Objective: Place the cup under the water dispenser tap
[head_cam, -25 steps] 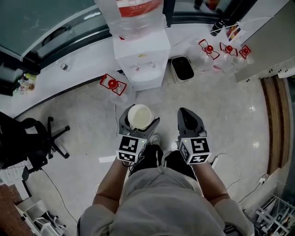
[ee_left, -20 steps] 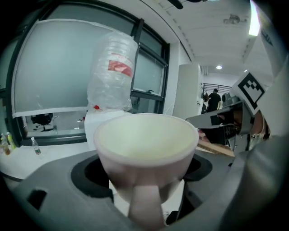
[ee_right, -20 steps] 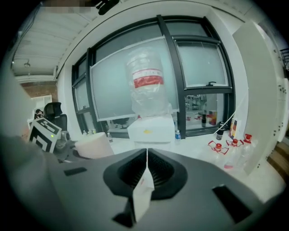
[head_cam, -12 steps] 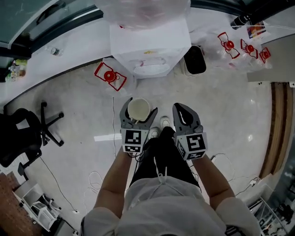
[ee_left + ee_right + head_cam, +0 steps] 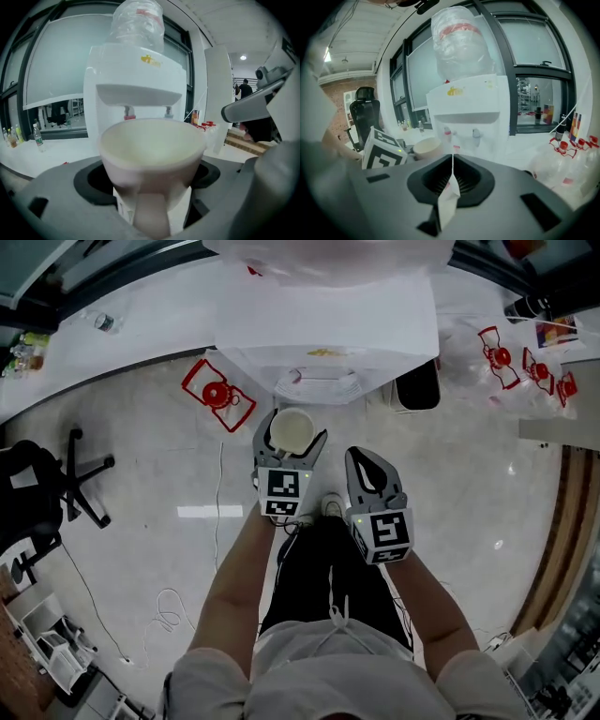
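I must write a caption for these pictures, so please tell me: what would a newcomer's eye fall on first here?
First comes the pale cup, gripped in the left tool and held close in front of the white water dispenser, which has a big clear bottle on top. Next is the right tool beside it, shut on a small white paper packet.

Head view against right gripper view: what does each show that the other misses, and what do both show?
Head view only: the person's legs, the floor cable and the right hand-held gripper seen from above. Right gripper view only: a white paper packet pinched between that gripper's shut jaws. Both: the water dispenser, the office chair, and the cup held in the left hand-held gripper.
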`<action>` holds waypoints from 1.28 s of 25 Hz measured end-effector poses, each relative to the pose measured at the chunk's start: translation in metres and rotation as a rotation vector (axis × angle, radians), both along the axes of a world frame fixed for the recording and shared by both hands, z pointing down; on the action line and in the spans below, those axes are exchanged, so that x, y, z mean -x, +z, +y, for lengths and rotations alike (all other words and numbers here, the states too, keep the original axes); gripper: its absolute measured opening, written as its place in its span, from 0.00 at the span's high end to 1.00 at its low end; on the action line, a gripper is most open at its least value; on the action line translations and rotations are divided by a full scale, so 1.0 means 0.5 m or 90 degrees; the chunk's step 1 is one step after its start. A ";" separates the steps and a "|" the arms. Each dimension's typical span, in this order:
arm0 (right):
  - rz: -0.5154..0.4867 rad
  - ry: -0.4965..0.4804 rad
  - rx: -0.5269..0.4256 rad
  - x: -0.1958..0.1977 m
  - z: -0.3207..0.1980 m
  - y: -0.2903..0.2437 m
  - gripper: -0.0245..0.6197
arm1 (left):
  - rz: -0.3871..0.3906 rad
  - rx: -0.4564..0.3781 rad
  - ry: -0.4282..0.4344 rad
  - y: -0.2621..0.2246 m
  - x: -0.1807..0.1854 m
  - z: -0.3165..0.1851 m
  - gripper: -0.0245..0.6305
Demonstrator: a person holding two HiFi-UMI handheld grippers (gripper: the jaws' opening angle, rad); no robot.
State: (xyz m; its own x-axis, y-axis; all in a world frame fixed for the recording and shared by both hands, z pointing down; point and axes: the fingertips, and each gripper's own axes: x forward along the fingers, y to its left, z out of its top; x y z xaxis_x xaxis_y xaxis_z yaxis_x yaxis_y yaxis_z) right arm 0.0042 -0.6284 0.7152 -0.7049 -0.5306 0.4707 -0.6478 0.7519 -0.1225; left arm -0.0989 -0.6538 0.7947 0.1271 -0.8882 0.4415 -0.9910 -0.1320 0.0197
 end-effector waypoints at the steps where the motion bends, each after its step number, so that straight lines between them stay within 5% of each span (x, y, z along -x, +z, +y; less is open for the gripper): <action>1: 0.002 -0.002 0.000 0.000 -0.005 0.016 0.92 | 0.000 -0.001 -0.007 0.022 0.004 -0.015 0.26; 11: -0.002 0.032 0.025 -0.016 -0.063 0.142 0.92 | -0.011 0.022 -0.050 0.209 0.046 -0.115 0.26; 32: 0.025 0.018 0.021 -0.006 -0.113 0.214 0.92 | -0.022 -0.019 -0.095 0.259 0.087 -0.175 0.26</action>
